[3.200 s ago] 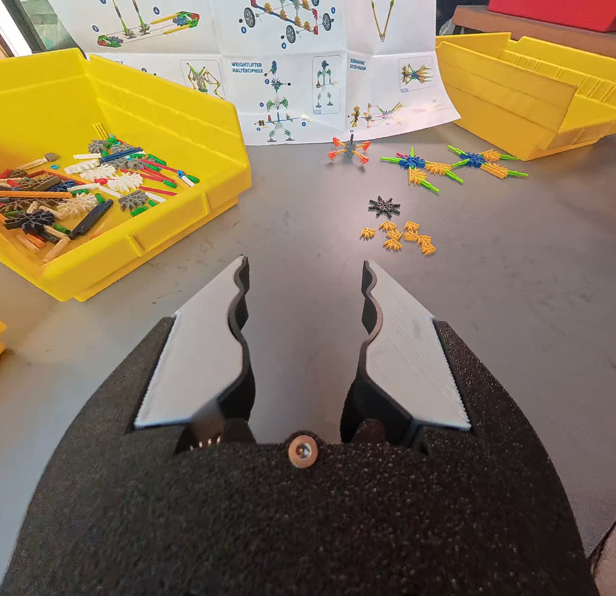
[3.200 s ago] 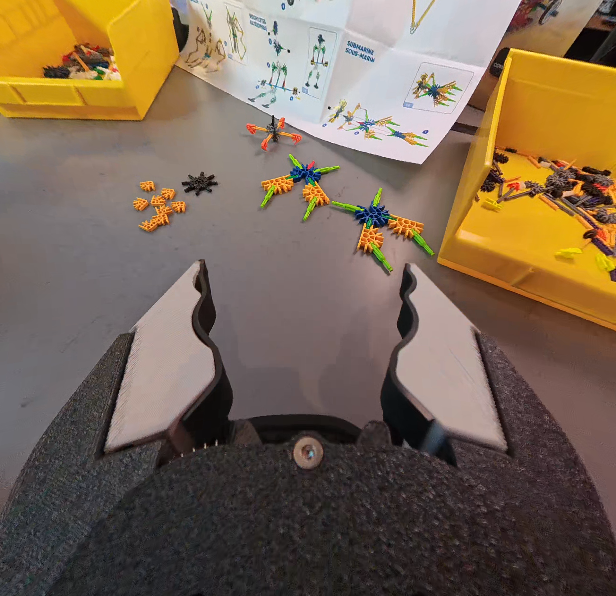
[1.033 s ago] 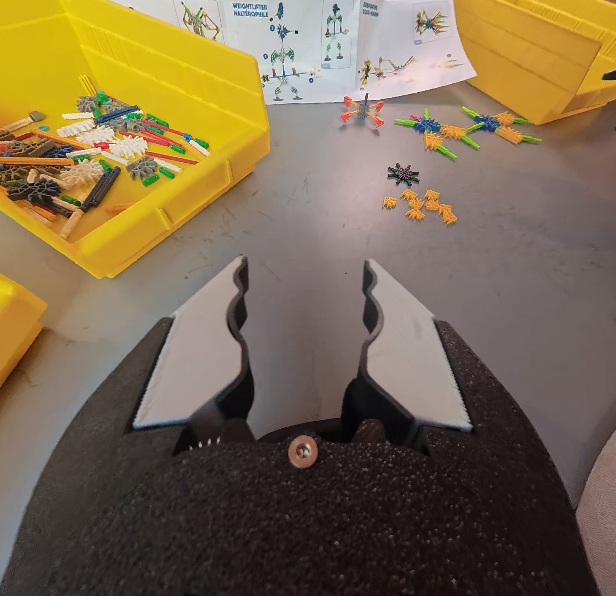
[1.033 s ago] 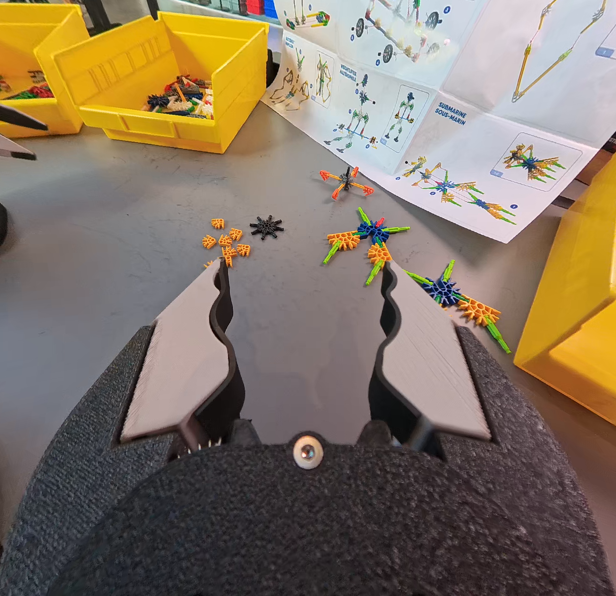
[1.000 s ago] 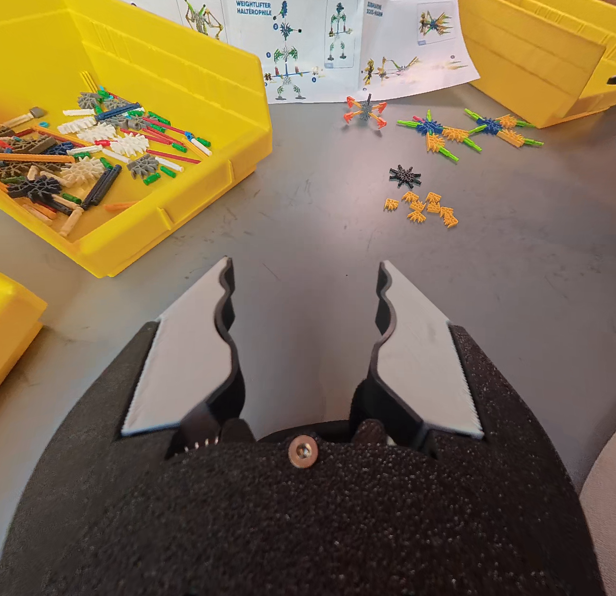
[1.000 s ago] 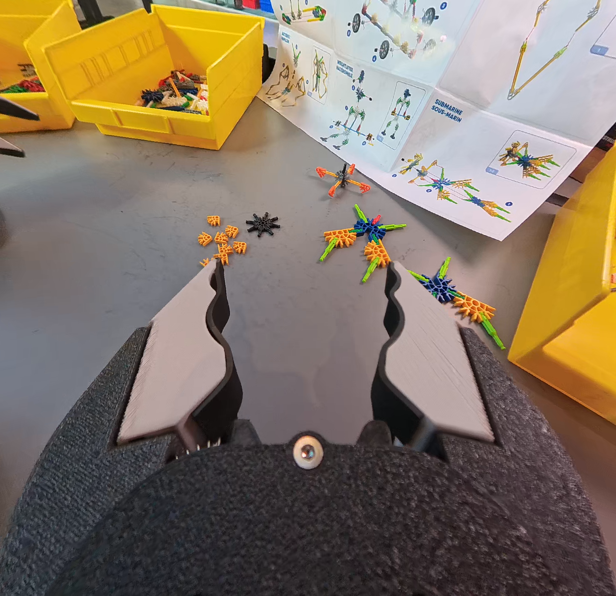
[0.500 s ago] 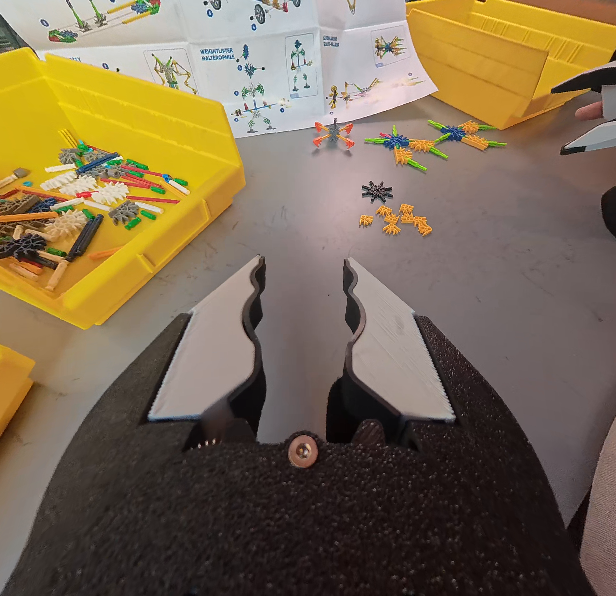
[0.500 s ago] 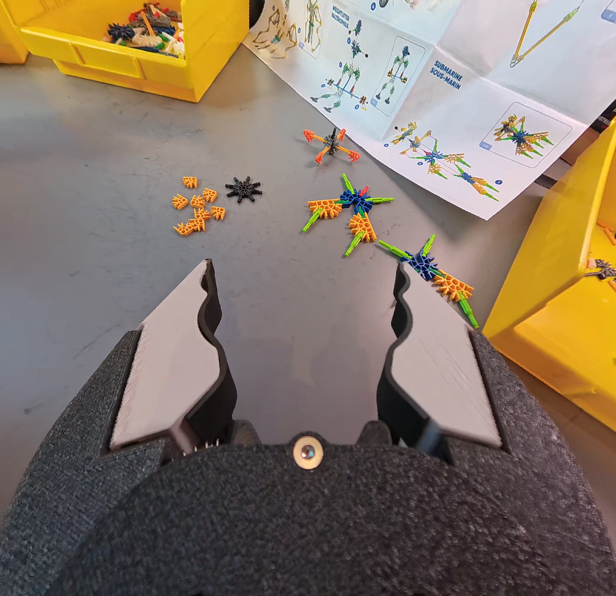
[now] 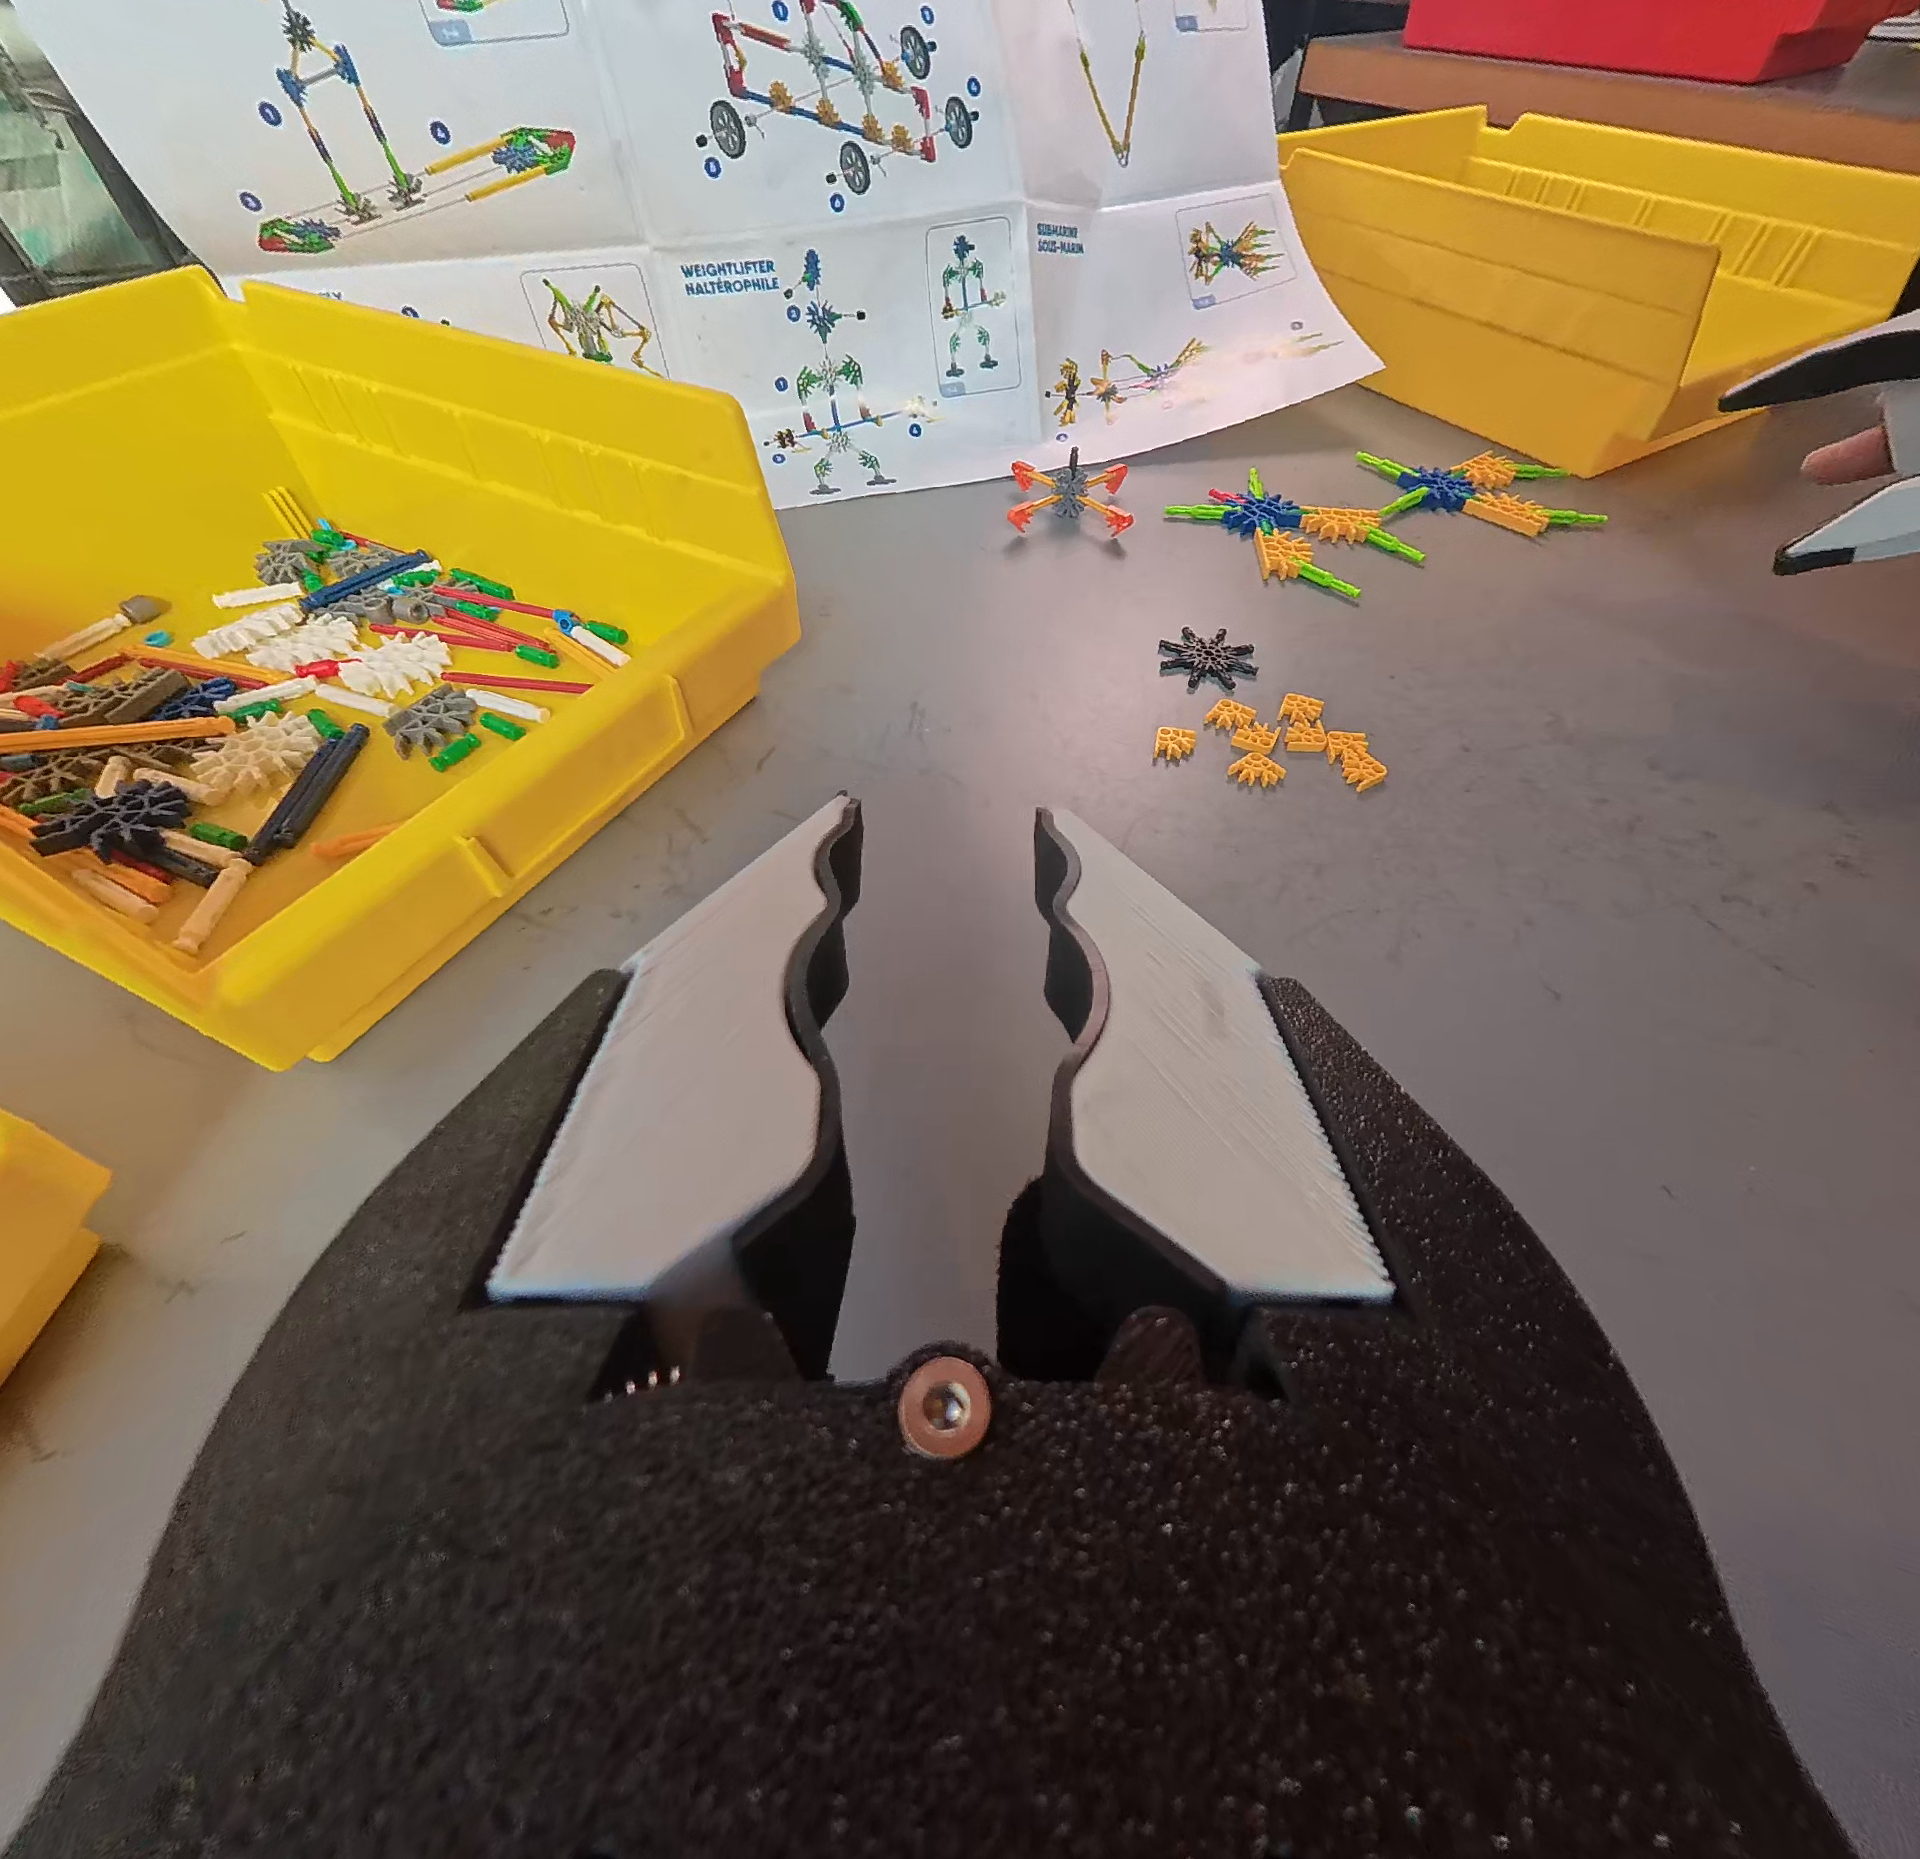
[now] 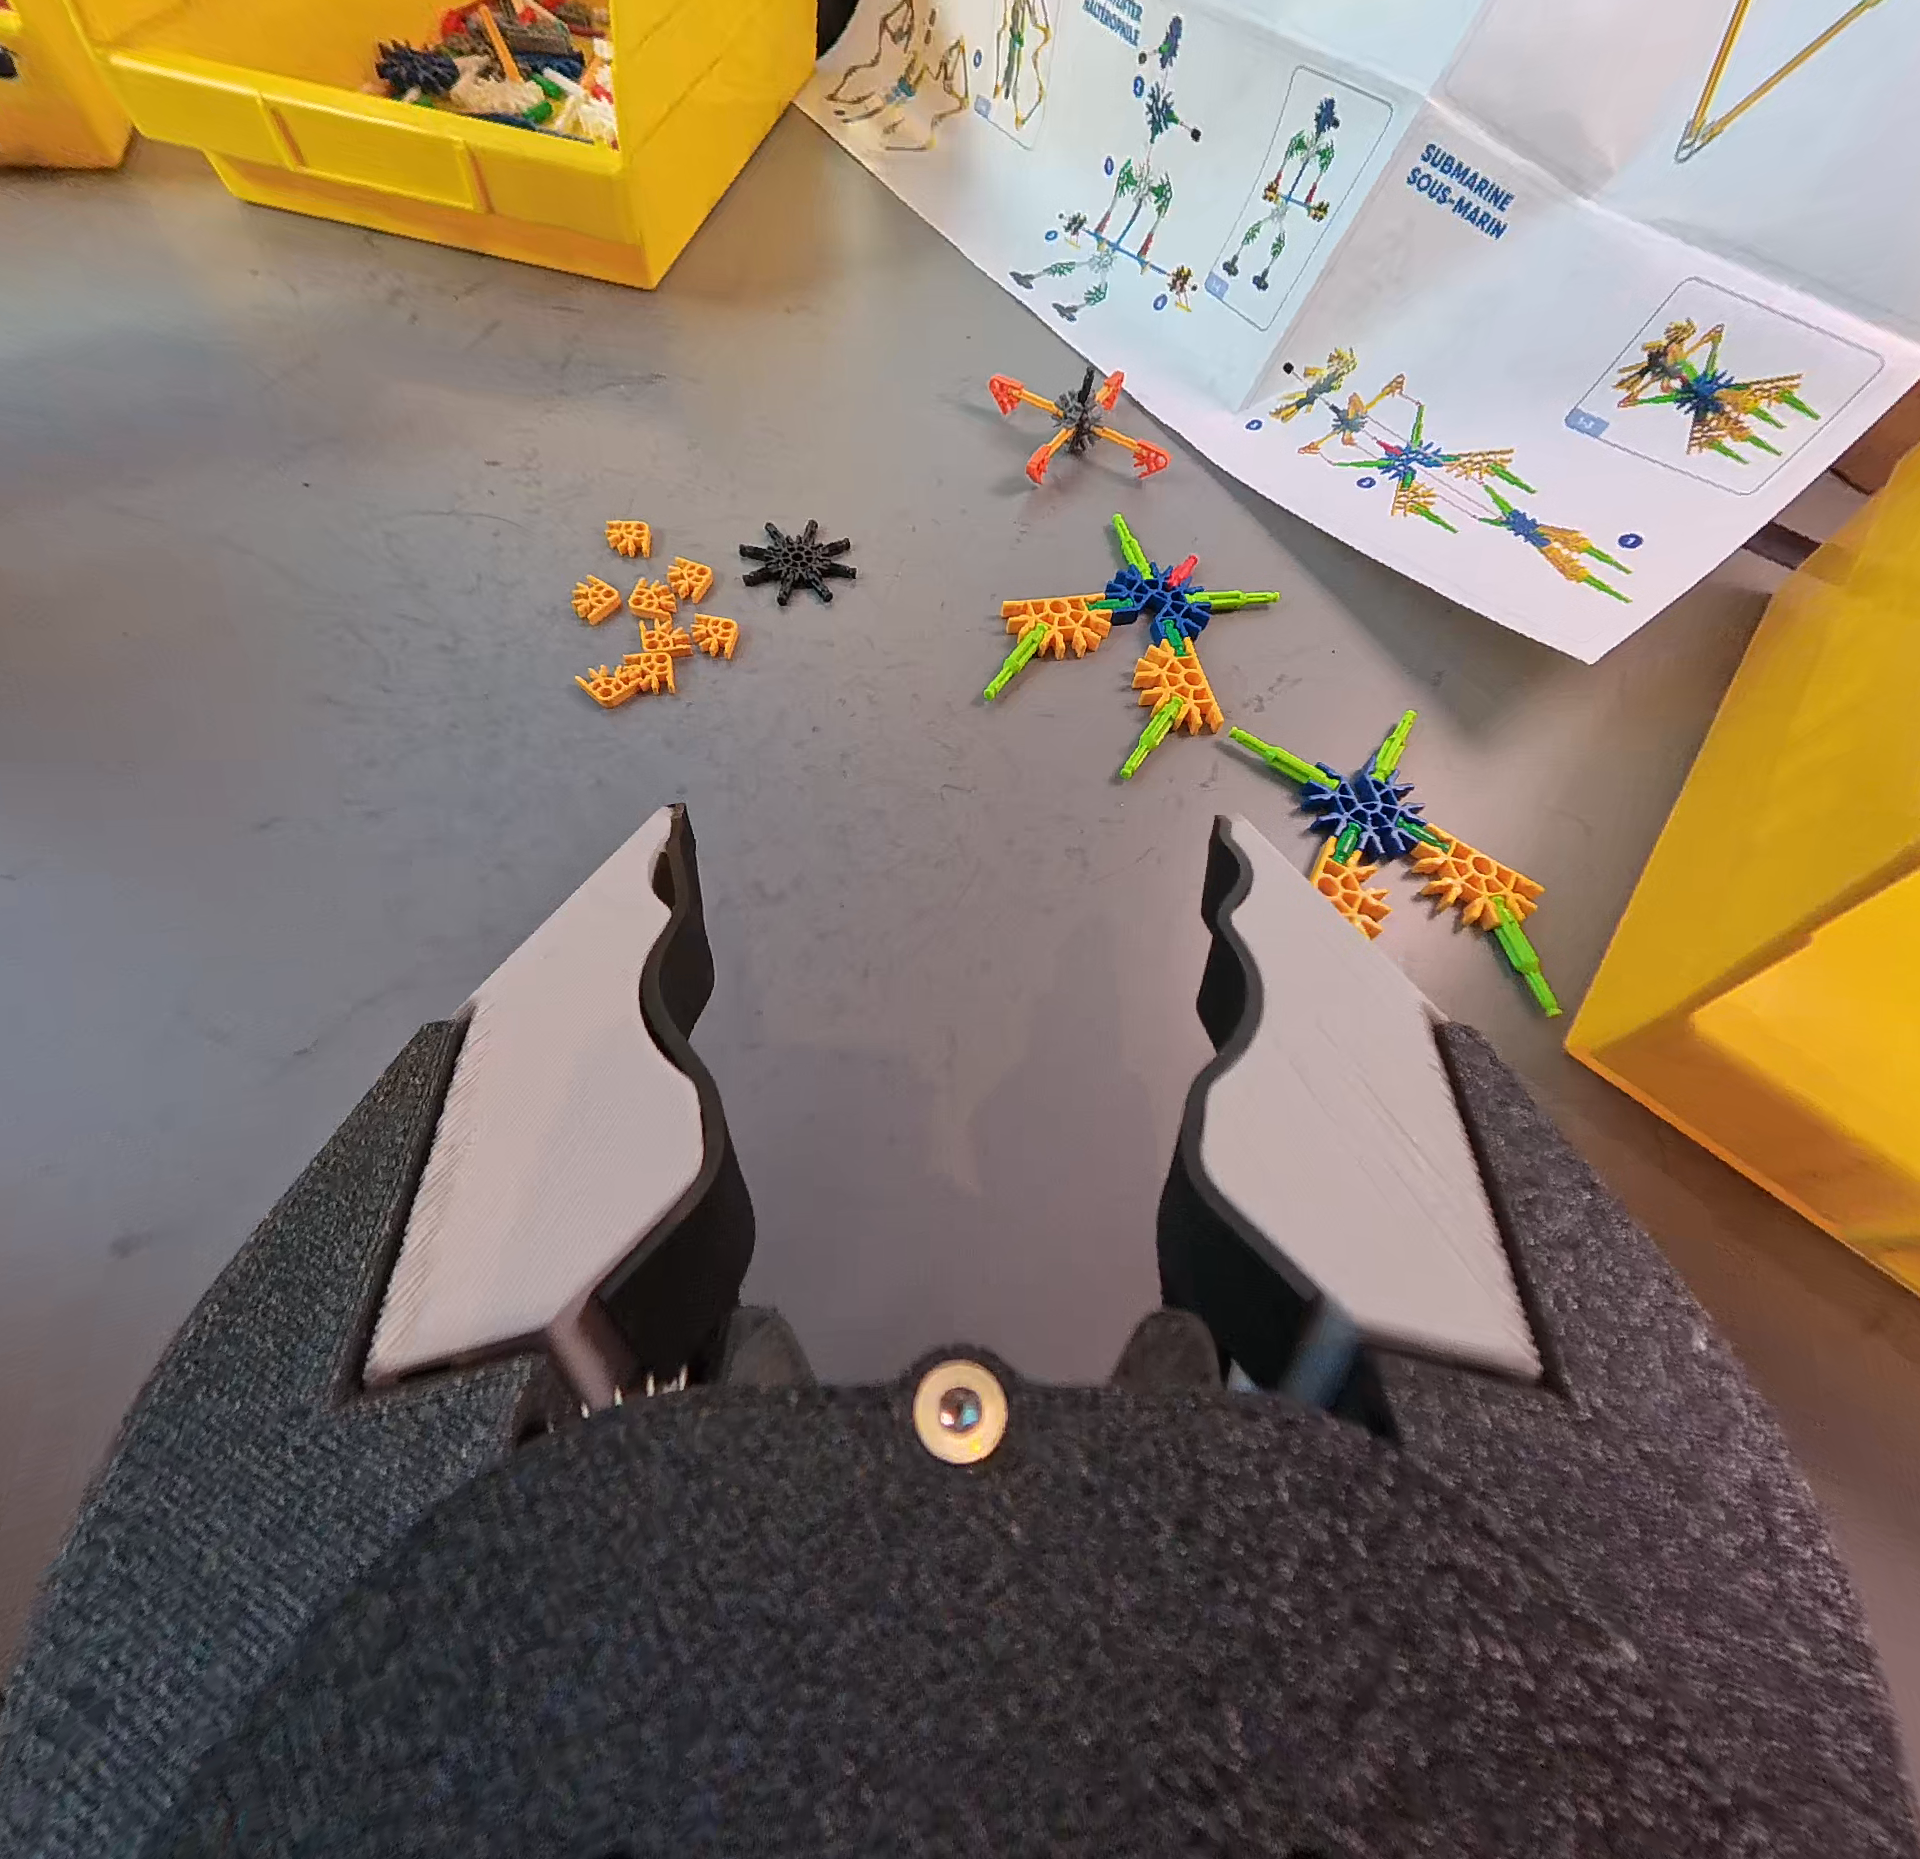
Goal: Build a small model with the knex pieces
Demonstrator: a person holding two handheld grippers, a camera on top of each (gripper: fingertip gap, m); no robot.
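My left gripper (image 9: 945, 822) is open and empty above the grey table, with a narrow gap between its fingers. My right gripper (image 10: 945, 827) is open wide and empty; it also shows at the right edge of the left wrist view (image 9: 1829, 469). Ahead lie several small orange connector pieces (image 10: 655, 614) (image 9: 1273, 739), a black snowflake connector (image 10: 798, 560) (image 9: 1205, 656), two blue-orange-green assemblies (image 10: 1138, 630) (image 10: 1392, 833) and a small grey-and-orange assembly (image 10: 1081, 422) (image 9: 1070, 490). The nearer blue assembly lies beside my right gripper's right fingertip.
A yellow bin (image 9: 582, 801) of loose rods and connectors stands at the left. Another yellow bin (image 10: 1766, 874) stands at the right. A white instruction sheet (image 9: 727, 209) is propped at the back. A second yellow bin corner (image 9: 42, 1217) sits at the near left. My right tips are roughly 15 cm from the black snowflake connector (image 10: 798, 560).
My left gripper's fingers have drawn closer together while its view tilted up. My right gripper has opened wider and moved forward and down toward the assemblies.
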